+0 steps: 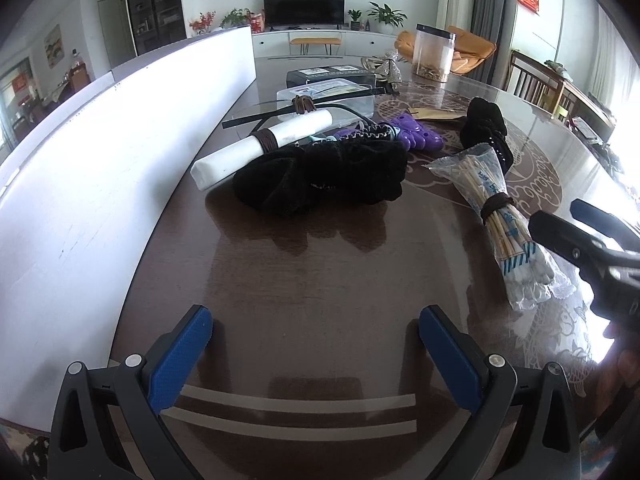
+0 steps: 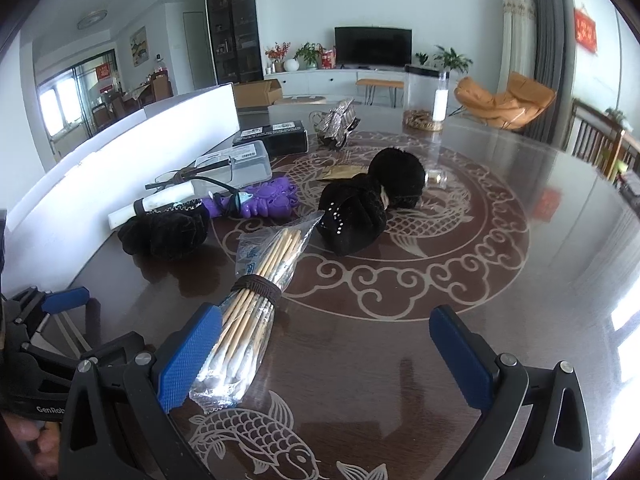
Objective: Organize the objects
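Note:
A plastic bag of cotton swabs [image 2: 250, 302] tied with a brown band lies on the dark glass-topped table [image 2: 400, 340]; its swab end rests against the left pad of my open right gripper [image 2: 326, 356]. The same swab bag [image 1: 496, 216] lies right of my open left gripper [image 1: 316, 356], which holds nothing. Black velvet scrunchies [image 1: 324, 178] [image 2: 166, 230], a white roll [image 1: 260, 146] with a brown band, a purple plastic piece [image 2: 268, 200] and a second black scrunchie pile [image 2: 372, 200] lie further on. The right gripper's body [image 1: 592, 248] shows at the left view's right edge.
A long white board [image 1: 100, 160] runs along the table's left side. Behind the pile stand a clear plastic box [image 2: 244, 162] with glasses across it, a black box [image 2: 280, 134], a clear jar [image 2: 426, 96] and a silvery ornament [image 2: 340, 120]. Chairs stand at the right.

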